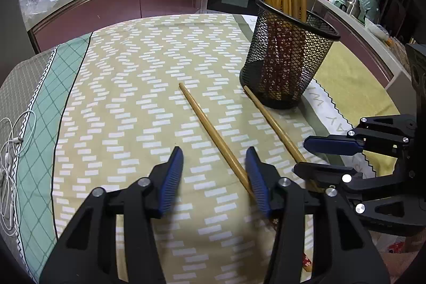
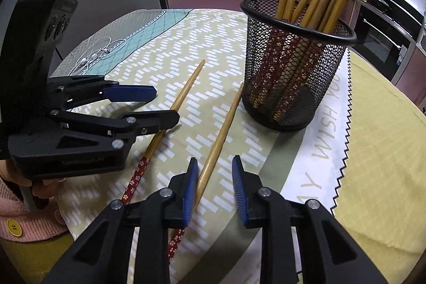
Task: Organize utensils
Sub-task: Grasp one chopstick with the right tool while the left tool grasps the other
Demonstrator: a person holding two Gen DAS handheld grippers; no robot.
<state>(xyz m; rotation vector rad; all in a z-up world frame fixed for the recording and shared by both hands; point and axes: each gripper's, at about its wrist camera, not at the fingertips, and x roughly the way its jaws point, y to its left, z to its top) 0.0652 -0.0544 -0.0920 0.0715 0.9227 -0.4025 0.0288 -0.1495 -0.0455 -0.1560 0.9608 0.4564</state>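
Two chopsticks lie loose on the patterned tablecloth [image 1: 127, 76], one for each pair of tongs. In the left wrist view, the left tongs [image 1: 214, 159] stand spread, with the left chopstick [image 1: 210, 129] running up between the blue pads and touching the right-hand pad [image 1: 255, 177]; the other pad is clear of it, so nothing is pinched. To their right the right tongs [image 1: 311, 156] come in sideways, with the right chopstick [image 1: 271, 121] passing under the lower finger, and I cannot tell from here whether they grip it. The right wrist view settles that: the right tongs [image 2: 215, 169] are spread too, and the right chopstick [image 2: 221, 135] lies between the pads, against the left-hand pad [image 2: 191, 188] only. This view alone shows the red flowered handle [image 2: 135, 177] of the left chopstick [image 2: 183, 92], below the left tongs [image 2: 165, 105], and a hand in a pink sleeve [image 2: 24, 220] holding them. A black mesh cup [image 2: 293, 65] full of chopsticks stands beyond the right tongs, just right of the loose pair. A white cable [image 1: 10, 151] lies far left of the left tongs.
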